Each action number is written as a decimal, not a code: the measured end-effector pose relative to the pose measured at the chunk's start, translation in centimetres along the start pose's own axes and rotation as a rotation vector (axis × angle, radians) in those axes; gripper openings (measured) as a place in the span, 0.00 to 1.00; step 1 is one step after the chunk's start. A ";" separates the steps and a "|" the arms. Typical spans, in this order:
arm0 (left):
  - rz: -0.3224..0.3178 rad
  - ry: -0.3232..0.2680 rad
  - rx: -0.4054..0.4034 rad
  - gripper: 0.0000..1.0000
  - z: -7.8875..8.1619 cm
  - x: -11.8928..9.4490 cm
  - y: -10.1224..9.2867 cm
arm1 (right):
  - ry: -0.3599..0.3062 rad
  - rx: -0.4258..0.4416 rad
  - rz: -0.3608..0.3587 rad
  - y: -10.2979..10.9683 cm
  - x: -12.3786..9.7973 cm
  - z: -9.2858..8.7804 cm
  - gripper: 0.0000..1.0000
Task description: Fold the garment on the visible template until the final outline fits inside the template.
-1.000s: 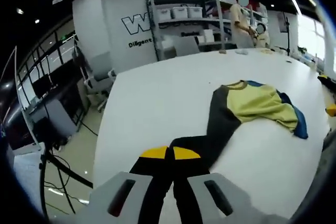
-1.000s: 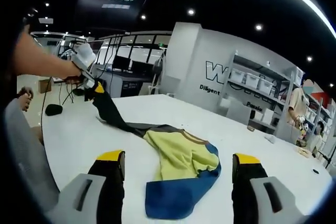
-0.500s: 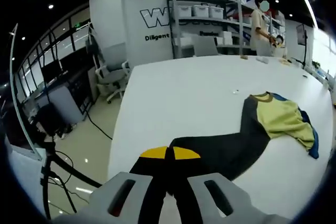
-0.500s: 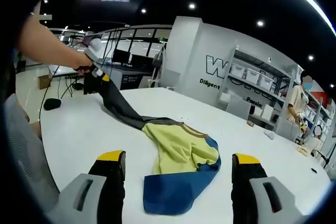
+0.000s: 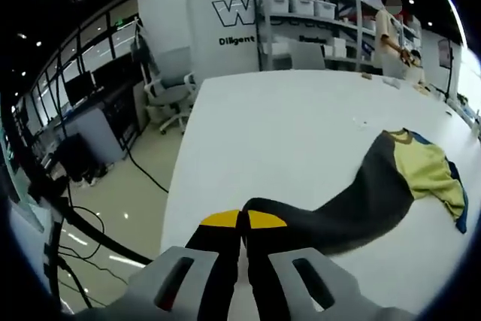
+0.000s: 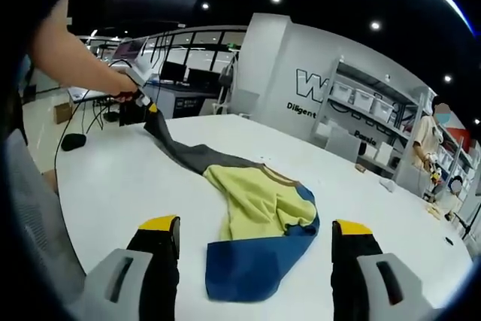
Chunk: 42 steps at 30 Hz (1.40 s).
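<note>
A garment lies on the white table (image 5: 301, 118): its body is yellow (image 6: 259, 201) with a blue part (image 6: 255, 264) near me and a long dark grey sleeve (image 5: 361, 201). My left gripper (image 5: 242, 219) is shut on the end of that sleeve, near the table's edge. In the right gripper view the left gripper (image 6: 143, 95) shows at the far left in a person's hand, with the sleeve (image 6: 188, 152) stretched out from it. My right gripper (image 6: 254, 225) stands open above the blue part, with nothing between its jaws.
Shelves with white bins (image 5: 316, 13) and a person (image 5: 391, 35) stand beyond the table's far end. An office chair (image 5: 169, 95) and desks with monitors (image 5: 75, 133) stand on the floor left of the table. Small items (image 6: 387, 186) lie at the table's far side.
The left gripper has pulled the sleeve end farther from the garment's body, so the sleeve is stretched out longer and straighter. The right gripper has stayed open over the blue part.
</note>
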<state>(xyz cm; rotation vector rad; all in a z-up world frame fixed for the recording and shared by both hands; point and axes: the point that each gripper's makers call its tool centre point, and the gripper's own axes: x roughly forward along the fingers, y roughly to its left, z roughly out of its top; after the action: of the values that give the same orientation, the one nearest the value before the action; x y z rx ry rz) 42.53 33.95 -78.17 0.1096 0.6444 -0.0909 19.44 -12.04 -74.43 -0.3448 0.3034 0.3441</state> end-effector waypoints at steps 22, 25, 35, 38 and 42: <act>0.022 0.226 -0.102 0.00 -5.4 -0.4 0.9 | 0.030 -0.005 0.026 0.6 0.4 -0.7 0.83; 0.025 0.218 -0.086 0.00 -5.1 0.4 0.9 | 0.035 -0.004 0.026 0.5 0.4 -0.8 0.83; 0.061 0.239 -0.048 0.00 -5.4 1.7 1.5 | 0.048 -0.004 0.024 0.4 0.5 -1.2 0.82; 0.062 0.232 -0.022 0.00 -5.4 2.1 1.3 | 0.050 -0.006 0.027 0.4 0.6 -1.3 0.82; 0.066 0.249 0.007 0.00 -5.8 2.7 1.4 | 0.054 -0.008 0.031 0.5 0.6 -1.3 0.82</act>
<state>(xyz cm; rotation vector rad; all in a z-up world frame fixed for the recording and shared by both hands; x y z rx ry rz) 41.38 35.92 -84.33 0.1502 0.8884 -0.0159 19.53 -11.92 -75.99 -0.3581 0.3603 0.3666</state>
